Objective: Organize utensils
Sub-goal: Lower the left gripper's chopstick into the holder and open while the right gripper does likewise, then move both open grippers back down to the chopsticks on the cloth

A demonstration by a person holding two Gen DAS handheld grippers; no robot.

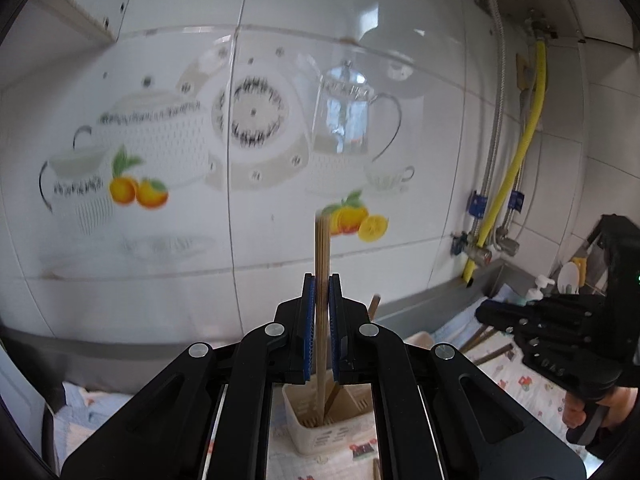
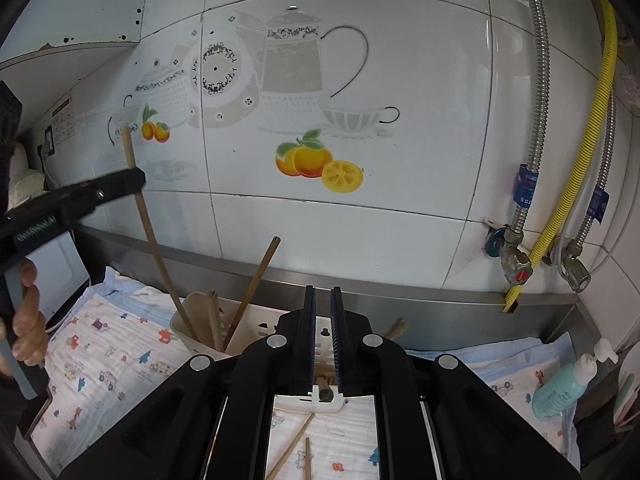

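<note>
- Left gripper (image 1: 322, 300) clamped on chopsticks (image 1: 322, 252), held upright, lower ends inside beige utensil holder (image 1: 308, 432).
- Right gripper (image 2: 323, 320) near-closed with narrow gap, seemingly empty; view partly blocked.
- More chopsticks (image 2: 290, 454) loose on patterned cloth (image 2: 100, 364).

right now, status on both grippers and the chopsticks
Left gripper shut on thin wooden chopsticks, tips inside beige plastic holder. Right gripper open, holding nothing. Loose chopsticks on cloth.
</note>
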